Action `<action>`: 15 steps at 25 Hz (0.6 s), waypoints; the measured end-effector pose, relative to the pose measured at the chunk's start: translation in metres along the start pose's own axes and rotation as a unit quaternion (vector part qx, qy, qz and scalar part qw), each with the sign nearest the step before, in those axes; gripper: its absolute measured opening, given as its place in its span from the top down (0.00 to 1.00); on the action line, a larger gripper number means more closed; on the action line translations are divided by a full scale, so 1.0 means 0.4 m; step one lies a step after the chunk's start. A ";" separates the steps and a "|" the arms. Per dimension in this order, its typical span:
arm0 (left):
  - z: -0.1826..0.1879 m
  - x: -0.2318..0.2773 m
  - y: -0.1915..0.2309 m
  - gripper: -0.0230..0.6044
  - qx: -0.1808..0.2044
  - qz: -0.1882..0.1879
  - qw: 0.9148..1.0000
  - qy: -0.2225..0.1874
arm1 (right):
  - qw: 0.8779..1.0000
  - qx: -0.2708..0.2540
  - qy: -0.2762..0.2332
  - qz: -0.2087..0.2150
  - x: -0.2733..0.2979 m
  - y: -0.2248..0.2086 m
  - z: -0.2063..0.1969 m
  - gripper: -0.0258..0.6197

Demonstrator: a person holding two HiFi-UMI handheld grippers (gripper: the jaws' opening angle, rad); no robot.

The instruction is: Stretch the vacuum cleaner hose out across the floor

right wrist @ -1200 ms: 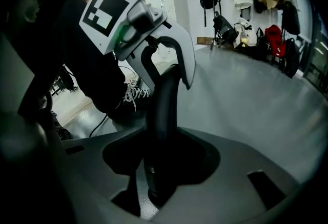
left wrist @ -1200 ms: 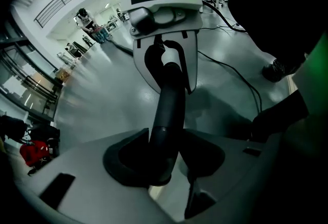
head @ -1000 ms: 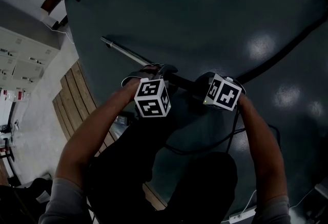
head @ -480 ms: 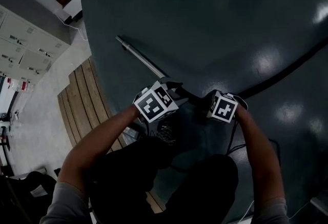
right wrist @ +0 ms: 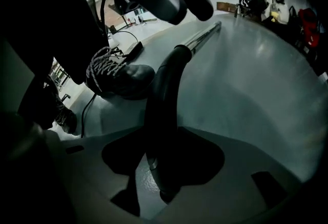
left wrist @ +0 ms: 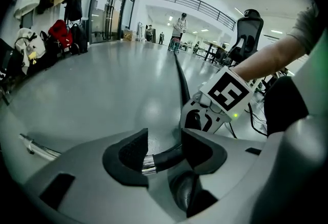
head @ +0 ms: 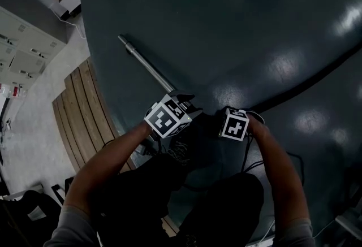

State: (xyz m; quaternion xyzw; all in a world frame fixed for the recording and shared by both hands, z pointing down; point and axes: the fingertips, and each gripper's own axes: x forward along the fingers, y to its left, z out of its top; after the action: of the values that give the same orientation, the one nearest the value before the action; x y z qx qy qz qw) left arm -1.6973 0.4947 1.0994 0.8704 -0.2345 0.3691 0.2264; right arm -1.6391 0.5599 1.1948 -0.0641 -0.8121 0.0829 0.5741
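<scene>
The vacuum's metal wand lies on the dark green floor. It joins a black curved handle, and the black hose runs from there to the right. My left gripper hovers at the chrome joint. In the left gripper view the handle lies crosswise under the gap, and the left gripper stands open over it. My right gripper is a hand's width to the right. In the right gripper view the right gripper is shut on the handle, which runs up between its pads toward the wand.
Wooden planking and white lockers border the floor on the left. A thin cable loops by my feet, and a laced shoe stands beside the handle. Bags and an office chair stand farther off.
Both grippers have sunk toward the floor and drawn closer together. The left gripper's cube has rolled. The right gripper came down with the handle between its jaws.
</scene>
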 end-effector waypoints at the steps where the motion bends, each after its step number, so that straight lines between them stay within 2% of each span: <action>1: -0.003 0.003 -0.003 0.62 0.000 -0.003 1.000 0.002 | 1.000 0.004 0.003 0.007 0.002 0.002 -0.002 0.70; 4: -0.015 0.009 -0.007 0.62 0.002 -0.011 1.000 0.009 | 1.000 0.012 0.014 0.009 0.012 0.004 -0.008 0.70; 9: -0.035 0.022 0.006 0.62 -0.001 -0.011 1.000 0.016 | 0.999 0.018 0.023 -0.012 0.037 0.001 -0.005 0.69; 12: -0.024 0.035 0.002 0.62 0.001 -0.017 1.000 0.016 | 0.999 0.029 0.007 -0.015 0.032 0.003 -0.003 0.67; 15: -0.006 0.053 -0.003 0.62 0.002 -0.024 1.000 0.014 | 0.997 0.064 -0.036 -0.015 0.006 -0.015 0.003 0.67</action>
State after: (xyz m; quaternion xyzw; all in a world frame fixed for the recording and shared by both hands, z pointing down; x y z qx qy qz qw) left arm -1.6848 0.4919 1.1165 0.8709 -0.2095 0.3764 0.2366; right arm -1.6411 0.5544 1.1979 -0.0116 -0.8262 0.1283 0.5484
